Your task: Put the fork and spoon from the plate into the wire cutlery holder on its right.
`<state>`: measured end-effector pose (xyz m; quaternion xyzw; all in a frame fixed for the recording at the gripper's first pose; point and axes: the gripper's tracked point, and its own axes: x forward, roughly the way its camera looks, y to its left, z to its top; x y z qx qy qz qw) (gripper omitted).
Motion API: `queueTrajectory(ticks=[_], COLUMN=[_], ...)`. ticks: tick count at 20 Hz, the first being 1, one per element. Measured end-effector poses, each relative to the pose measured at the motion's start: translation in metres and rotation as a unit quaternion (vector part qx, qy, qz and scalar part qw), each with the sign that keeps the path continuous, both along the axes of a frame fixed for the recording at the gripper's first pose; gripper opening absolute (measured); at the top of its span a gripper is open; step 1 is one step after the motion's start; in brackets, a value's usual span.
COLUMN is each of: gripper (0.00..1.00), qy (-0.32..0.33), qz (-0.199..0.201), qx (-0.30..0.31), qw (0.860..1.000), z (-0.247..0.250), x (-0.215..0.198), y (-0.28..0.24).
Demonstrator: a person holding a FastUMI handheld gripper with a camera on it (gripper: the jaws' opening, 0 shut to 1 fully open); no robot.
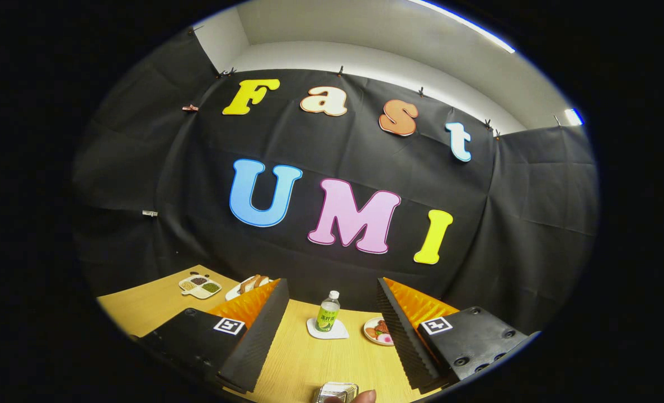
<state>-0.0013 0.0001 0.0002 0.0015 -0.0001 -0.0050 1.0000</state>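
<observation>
My gripper (332, 282) is open and held high above the wooden table (309, 364), tilted up toward the booth's wall. Nothing lies between its fingers. Low down, between the fingers and close to me, the top of a silvery metal object (336, 391) peeks in. It may be the wire cutlery holder, but I cannot tell. A person's fingertip (365, 396) touches its right side.
Beyond the fingers a green bottle (328, 311) stands on a white coaster (332, 333). A small plate of food (377, 331) lies to its right. Farther left sit a divided dish of grains (200, 286) and a white plate with bread (249, 285).
</observation>
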Motion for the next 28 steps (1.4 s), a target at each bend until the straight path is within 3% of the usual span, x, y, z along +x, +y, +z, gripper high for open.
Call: queueTrajectory(ticks=[4,7,10,13,17,20,22,26,28], gripper=[0.98,0.98,0.98,0.98,0.98,0.98,0.97,0.95,0.88], qy=[0.008,0.046,0.137,0.260,0.377,0.455,0.485,0.525,0.549], qz=[0.019,0.081,0.141,0.207,0.290,0.326,0.332,0.334,0.329], qx=[0.009,0.020,0.031,0.046,0.033,0.038,0.039,0.024,0.027], qw=[1.000,0.995,0.980,0.942,0.879,0.828,0.808,0.783,0.768], z=[-0.004,-0.022,-0.059,-0.108,-0.165,-0.210,-0.232,-0.276,-0.294], x=[0.001,0.001,-0.004,-0.025,-0.065,-0.097,-0.108,-0.114,-0.119], y=[0.013,0.053,0.093,0.139,0.190,0.221,0.235,0.261,0.273])
